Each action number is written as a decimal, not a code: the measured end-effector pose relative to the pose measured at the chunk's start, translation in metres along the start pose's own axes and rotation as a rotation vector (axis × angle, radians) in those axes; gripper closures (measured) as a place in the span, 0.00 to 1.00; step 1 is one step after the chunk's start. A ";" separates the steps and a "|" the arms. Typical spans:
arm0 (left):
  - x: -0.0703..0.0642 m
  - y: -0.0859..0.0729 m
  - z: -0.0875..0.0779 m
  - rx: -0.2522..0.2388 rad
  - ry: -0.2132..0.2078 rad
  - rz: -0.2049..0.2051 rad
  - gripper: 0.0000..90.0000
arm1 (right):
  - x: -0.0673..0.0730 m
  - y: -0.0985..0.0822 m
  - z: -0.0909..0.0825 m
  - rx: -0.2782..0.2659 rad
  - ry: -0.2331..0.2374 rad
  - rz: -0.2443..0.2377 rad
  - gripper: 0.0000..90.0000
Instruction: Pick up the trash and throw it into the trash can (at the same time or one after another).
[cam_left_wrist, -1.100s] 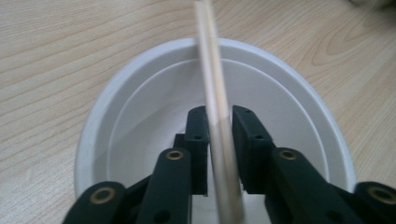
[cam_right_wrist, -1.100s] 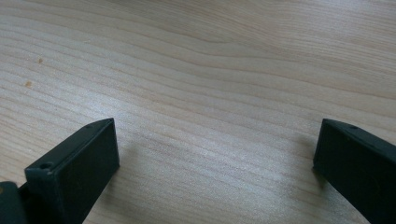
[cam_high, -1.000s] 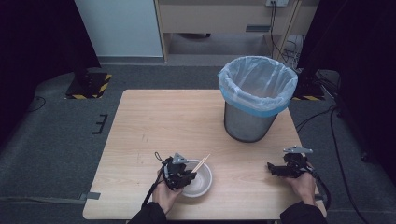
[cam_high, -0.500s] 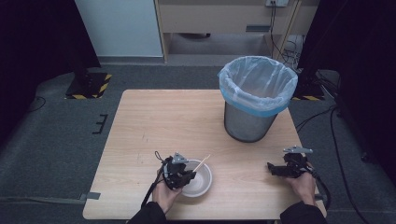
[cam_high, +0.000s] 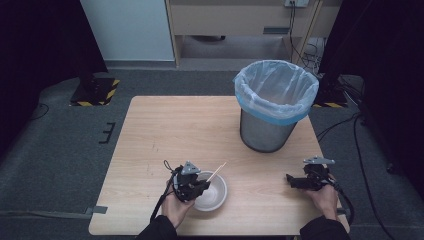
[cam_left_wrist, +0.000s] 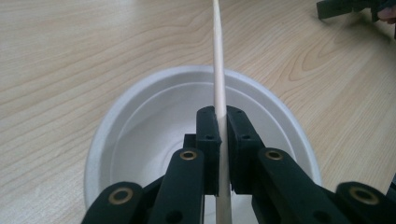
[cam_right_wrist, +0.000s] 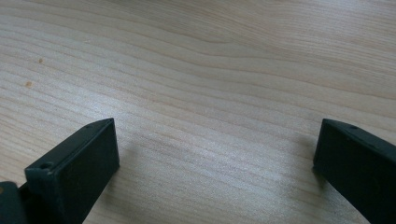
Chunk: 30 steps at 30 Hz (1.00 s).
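Now your left tool (cam_left_wrist: 222, 140) is clenched on the wooden stick (cam_left_wrist: 218, 70), just above the white bowl (cam_left_wrist: 140, 130) at the near edge of the counter (cam_high: 165, 130), probably to lift it toward the lined bin (cam_high: 274, 107). Your right tool (cam_right_wrist: 215, 158) rests released, well apart.

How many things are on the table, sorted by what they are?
White bowl: 1
Wooden stick, held over the bowl: 1
Metal bin with a blue bag: 1
Total: 3
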<state>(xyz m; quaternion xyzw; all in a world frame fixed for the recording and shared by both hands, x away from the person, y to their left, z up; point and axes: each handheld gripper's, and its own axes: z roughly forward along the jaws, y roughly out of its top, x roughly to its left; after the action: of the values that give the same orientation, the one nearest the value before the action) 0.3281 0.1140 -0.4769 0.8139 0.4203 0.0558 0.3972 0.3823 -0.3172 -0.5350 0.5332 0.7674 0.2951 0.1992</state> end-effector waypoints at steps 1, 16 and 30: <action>0.000 0.001 -0.001 -0.003 0.000 0.004 0.94 | 0.000 0.000 0.000 -0.001 0.000 0.001 0.00; -0.003 0.016 -0.027 -0.096 -0.014 0.013 0.94 | 0.000 0.000 0.000 0.002 0.001 -0.001 0.00; -0.002 0.037 -0.054 -0.181 -0.009 0.036 0.94 | 0.000 0.000 0.000 -0.001 0.000 0.000 0.00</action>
<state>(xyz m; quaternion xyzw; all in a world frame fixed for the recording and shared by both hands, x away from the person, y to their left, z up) 0.3272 0.1323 -0.4143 0.7822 0.3971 0.0969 0.4702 0.3820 -0.3172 -0.5352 0.5332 0.7671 0.2956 0.1996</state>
